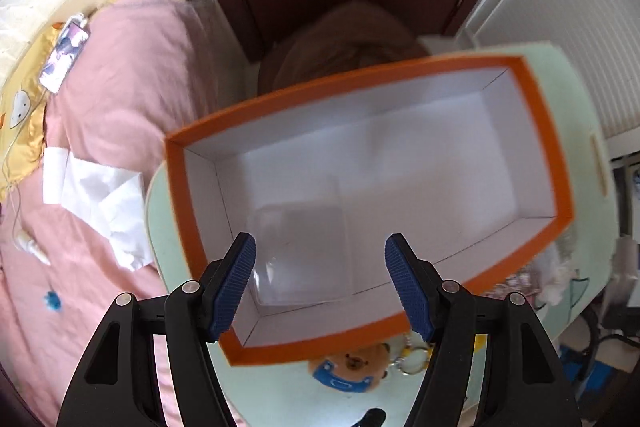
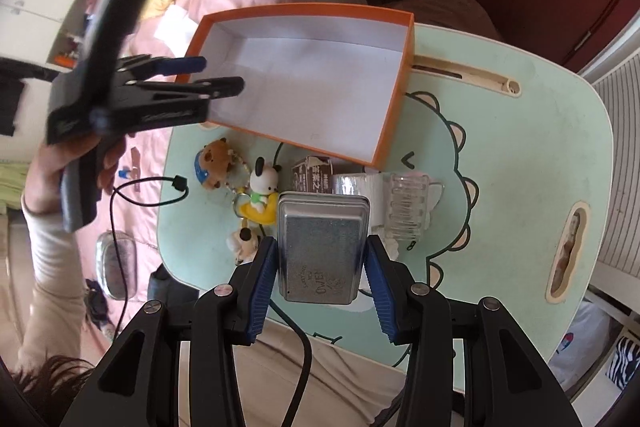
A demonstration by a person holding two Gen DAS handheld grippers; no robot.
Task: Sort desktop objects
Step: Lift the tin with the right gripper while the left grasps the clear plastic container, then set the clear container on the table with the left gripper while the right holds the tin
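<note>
An orange box with a white inside (image 1: pixel 400 163) stands open on the pale green table (image 1: pixel 280 395); a clear plastic lid or case (image 1: pixel 304 255) lies in its near corner. My left gripper (image 1: pixel 320 283) is open and empty above that corner. In the right wrist view the box (image 2: pixel 312 83) sits at the table's far side, with the left gripper (image 2: pixel 220 75) over its left edge. My right gripper (image 2: pixel 320 263) is shut on a silver metal tin (image 2: pixel 322 251), held above the table.
On the table (image 2: pixel 520 155) lie a bear plush (image 2: pixel 214 163), a white dog figure (image 2: pixel 262 191), a small brown carton (image 2: pixel 312 175), a foil-wrapped roll (image 2: pixel 356 185) and a clear ribbed glass (image 2: pixel 408 211). A pink bed (image 1: pixel 120 87) lies to the left.
</note>
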